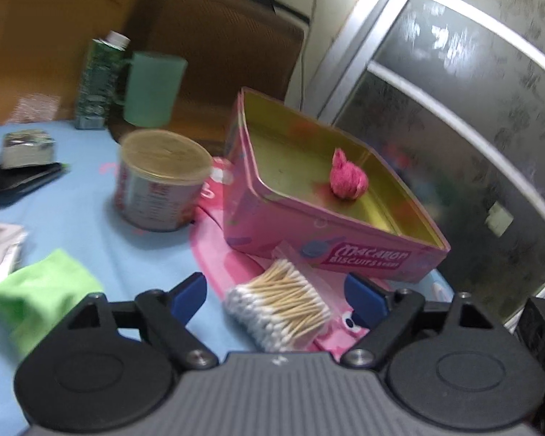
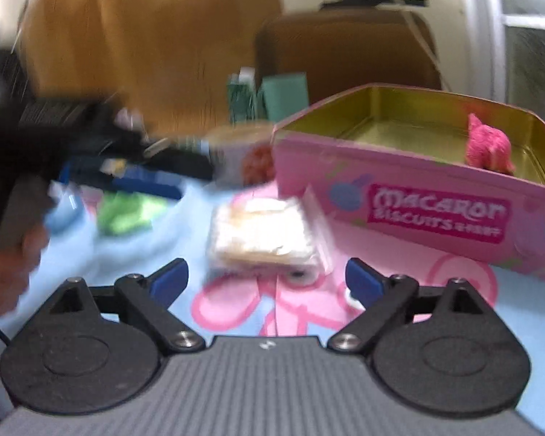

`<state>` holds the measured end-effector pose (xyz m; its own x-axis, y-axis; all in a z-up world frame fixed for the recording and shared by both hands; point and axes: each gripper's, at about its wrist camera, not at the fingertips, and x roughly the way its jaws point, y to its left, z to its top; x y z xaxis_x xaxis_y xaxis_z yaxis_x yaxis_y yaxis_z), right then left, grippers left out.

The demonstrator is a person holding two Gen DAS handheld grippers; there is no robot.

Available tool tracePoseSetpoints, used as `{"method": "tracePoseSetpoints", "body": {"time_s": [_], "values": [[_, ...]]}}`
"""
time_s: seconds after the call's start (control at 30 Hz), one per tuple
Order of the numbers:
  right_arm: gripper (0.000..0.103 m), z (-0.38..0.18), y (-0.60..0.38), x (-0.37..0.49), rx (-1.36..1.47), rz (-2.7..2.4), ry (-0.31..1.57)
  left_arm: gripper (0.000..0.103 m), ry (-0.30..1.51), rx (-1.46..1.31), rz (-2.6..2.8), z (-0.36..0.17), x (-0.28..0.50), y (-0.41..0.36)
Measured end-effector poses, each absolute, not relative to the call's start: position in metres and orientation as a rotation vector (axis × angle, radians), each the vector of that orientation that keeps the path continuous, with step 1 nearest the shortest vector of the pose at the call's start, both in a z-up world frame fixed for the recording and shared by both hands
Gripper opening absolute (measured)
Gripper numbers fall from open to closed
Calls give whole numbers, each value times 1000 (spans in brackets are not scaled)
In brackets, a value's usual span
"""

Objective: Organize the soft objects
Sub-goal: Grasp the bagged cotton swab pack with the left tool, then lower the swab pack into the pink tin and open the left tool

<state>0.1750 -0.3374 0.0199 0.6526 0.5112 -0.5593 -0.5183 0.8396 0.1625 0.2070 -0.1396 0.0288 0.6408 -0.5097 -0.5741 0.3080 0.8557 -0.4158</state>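
I am holding my left claw [image 1: 274, 296] wide open over the bag of cotton swabs [image 1: 281, 307], which is lying on the tabletop [image 1: 91, 225] just in front of the pink Macaron biscuit tin [image 1: 330, 250]. My right claw [image 2: 267, 278] is gaping open too, gripping nothing. A pink yarn ball [image 1: 347, 176] is sitting inside the tin, and a green cloth [image 1: 43, 290] is lying off to my left.

Both tongs, left [image 1: 274, 292] and right [image 2: 267, 278], hover with jaws spread wide, gripping nothing.
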Motion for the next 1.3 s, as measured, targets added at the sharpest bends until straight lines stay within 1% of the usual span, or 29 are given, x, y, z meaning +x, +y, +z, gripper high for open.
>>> {"method": "tracePoseSetpoints", "body": {"time_s": [0.1,0.13,0.17,0.2,0.3,0.33,0.4,0.5,0.73,0.87,0.93,0.97,1.0,1.1,1.3], "values": [[94,15,-333,180,21,600,677,78,779,-256,-491,19,218,-157],[93,14,-332,180,26,602,678,67,788,-245,-493,16,218,-162],[84,14,-331,178,15,597,663,60,808,-241,-506,12,219,-165],[71,13,-330,177,-3,589,647,57,831,-257,-533,7,219,-166],[51,10,-334,179,-11,557,612,56,832,-284,-550,5,208,-167],[49,9,-339,181,13,556,609,56,823,-270,-546,7,204,-167],[48,9,-345,180,48,562,595,56,813,-267,-550,10,198,-167],[48,12,-345,170,26,557,531,56,789,-274,-553,18,193,-169],[47,37,-353,170,3,527,371,57,684,-246,-580,58,193,-182],[48,52,-356,199,-38,461,315,62,648,-213,-548,78,214,-197],[68,54,-360,228,-35,401,306,66,624,-213,-498,83,220,-199],[81,53,-363,240,-43,354,308,68,618,-233,-490,85,221,-197],[79,51,-367,250,-44,289,312,70,609,-254,-483,85,220,-194],[79,49,-388,261,23,233,321,74,573,-253,-455,82,208,-180],[79,35,-401,240,96,219,314,74,601,-330,-390,61,192,-139]]}}
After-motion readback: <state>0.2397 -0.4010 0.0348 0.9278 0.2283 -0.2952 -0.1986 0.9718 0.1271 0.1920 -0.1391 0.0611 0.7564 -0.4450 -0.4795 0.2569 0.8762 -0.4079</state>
